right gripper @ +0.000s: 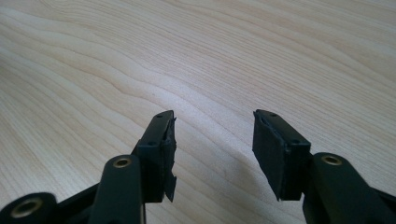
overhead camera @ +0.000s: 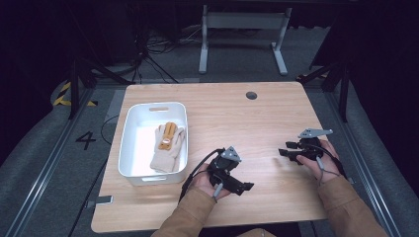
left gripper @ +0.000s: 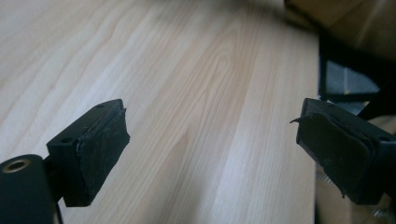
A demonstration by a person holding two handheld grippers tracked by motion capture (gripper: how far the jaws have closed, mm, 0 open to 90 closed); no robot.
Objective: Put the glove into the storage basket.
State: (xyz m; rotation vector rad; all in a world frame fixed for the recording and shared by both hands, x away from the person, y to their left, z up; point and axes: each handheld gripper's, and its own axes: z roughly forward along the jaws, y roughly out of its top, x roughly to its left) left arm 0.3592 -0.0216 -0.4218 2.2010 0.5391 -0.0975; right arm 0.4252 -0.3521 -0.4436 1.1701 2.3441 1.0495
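Resting low over the bench (overhead camera: 257, 128), the left hand-held gripper (overhead camera: 247, 186) and the right hand-held gripper (overhead camera: 285, 149) both stand with jaws apart and nothing between them. The glove (overhead camera: 167, 148) lies in the white bin (overhead camera: 129, 131), off to the left hand-held gripper's far left, well apart. This looks like a finished placing; any next move calls for reaching toward the bin. No writing is legible on the glove or bin.

We see a cream knitted glove (overhead camera: 167, 146) with an orange-brown patch on top lying flat in our white plastic bin (overhead camera: 129, 129) at the table's left, cuff toward us, fingers pointing away, against the bin's right wall
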